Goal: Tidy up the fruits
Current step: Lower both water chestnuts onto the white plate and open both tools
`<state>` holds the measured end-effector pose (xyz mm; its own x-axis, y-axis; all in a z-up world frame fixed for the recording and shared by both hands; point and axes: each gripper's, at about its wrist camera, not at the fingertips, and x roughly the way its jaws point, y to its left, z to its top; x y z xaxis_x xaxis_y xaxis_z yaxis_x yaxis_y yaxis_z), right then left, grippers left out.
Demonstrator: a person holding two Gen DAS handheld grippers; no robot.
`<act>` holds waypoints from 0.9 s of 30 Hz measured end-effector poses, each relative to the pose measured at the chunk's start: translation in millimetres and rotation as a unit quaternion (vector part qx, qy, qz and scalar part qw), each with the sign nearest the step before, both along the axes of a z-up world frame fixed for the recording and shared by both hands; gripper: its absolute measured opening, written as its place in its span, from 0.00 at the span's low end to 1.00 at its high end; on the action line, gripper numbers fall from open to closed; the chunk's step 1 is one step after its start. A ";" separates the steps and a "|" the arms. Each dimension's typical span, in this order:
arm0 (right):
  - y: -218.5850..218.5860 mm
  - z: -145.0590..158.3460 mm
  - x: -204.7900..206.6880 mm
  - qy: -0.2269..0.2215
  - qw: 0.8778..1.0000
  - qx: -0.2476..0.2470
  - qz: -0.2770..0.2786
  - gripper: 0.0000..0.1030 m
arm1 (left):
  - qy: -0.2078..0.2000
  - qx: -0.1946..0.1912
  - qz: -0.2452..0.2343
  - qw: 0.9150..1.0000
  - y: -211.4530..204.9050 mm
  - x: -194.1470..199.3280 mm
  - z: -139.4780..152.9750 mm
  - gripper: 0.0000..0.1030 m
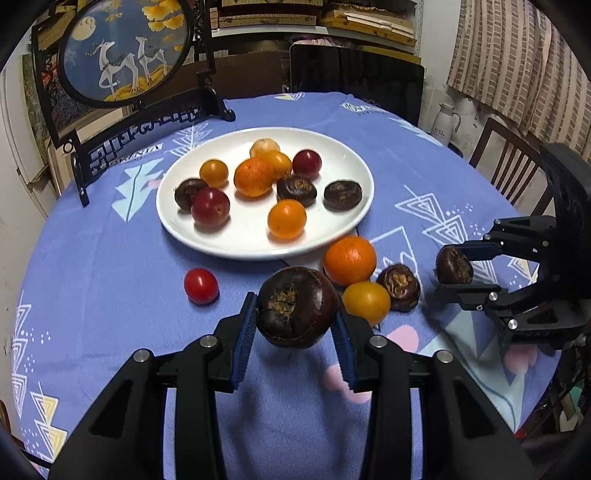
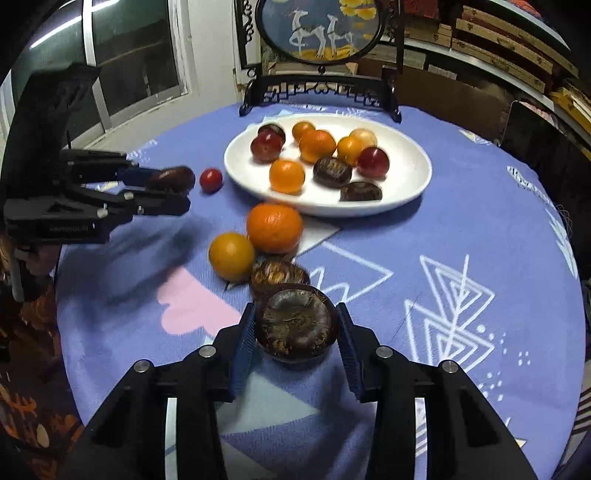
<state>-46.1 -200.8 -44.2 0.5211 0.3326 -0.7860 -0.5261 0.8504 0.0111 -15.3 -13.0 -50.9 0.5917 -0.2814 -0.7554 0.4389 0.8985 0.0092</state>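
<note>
A white plate (image 1: 347,162) (image 2: 413,173) holds several fruits: orange, red and dark brown ones. My left gripper (image 1: 295,325) is shut on a dark brown water chestnut (image 1: 295,306) and holds it above the cloth; it also shows in the right wrist view (image 2: 173,190). My right gripper (image 2: 295,328) is shut on another water chestnut (image 2: 295,321), seen from the left wrist view (image 1: 453,265). On the cloth near the plate lie a mandarin (image 1: 349,260) (image 2: 274,227), a yellow-orange fruit (image 1: 366,302) (image 2: 231,256), a third chestnut (image 1: 399,282) (image 2: 279,273) and a red tomato (image 1: 201,285) (image 2: 211,180).
The round table has a blue patterned cloth (image 1: 110,277) (image 2: 461,229). A black-framed deer screen (image 1: 125,51) (image 2: 321,33) stands behind the plate. A wooden chair (image 1: 513,166) and a white flask (image 1: 445,122) are beyond the table's right edge.
</note>
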 end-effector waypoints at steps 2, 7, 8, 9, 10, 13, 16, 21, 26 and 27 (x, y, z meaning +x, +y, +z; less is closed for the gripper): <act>0.9 10.0 5.3 -0.014 1.000 0.003 -0.003 0.41 | -0.006 -0.002 0.003 1.000 -0.7 5.5 7.7 0.37; 6.2 50.6 25.5 -0.064 0.997 0.029 -0.008 0.41 | -0.037 -0.015 0.028 0.999 -2.7 34.0 38.5 0.37; 6.7 58.1 31.2 -0.072 0.997 0.035 -0.011 0.41 | -0.041 -0.017 0.033 0.998 -3.6 40.4 42.9 0.37; 6.8 63.6 37.0 -0.078 0.996 0.041 -0.015 0.41 | -0.045 -0.018 0.040 0.998 -5.0 46.9 47.4 0.37; 7.5 69.7 45.4 -0.083 0.995 0.049 -0.021 0.41 | -0.050 -0.017 0.049 0.997 -6.8 55.7 51.3 0.37; 9.3 77.5 69.3 -0.087 0.994 0.065 -0.032 0.41 | -0.058 -0.007 0.068 0.996 -12.4 77.3 54.9 0.37; 13.0 77.1 93.5 -0.080 0.993 0.077 -0.038 0.41 | -0.057 0.007 0.085 0.995 -17.1 98.4 51.8 0.37; 18.3 67.8 121.4 -0.068 0.993 0.081 -0.044 0.41 | -0.045 0.017 0.100 0.994 -19.1 127.4 40.2 0.37; 21.9 54.8 146.5 -0.051 0.994 0.080 -0.047 0.42 | -0.039 0.032 0.109 0.993 -20.6 146.4 28.6 0.37; 22.7 52.7 148.9 -0.050 0.994 0.080 -0.049 0.42 | -0.037 0.033 0.111 0.993 -20.5 149.9 26.6 0.37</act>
<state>102.9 -178.1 8.6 0.6292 0.3929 -0.6706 -0.4466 0.8889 0.1019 134.7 -33.5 -24.3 0.6884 -0.0888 -0.7199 0.2258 0.9694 0.0963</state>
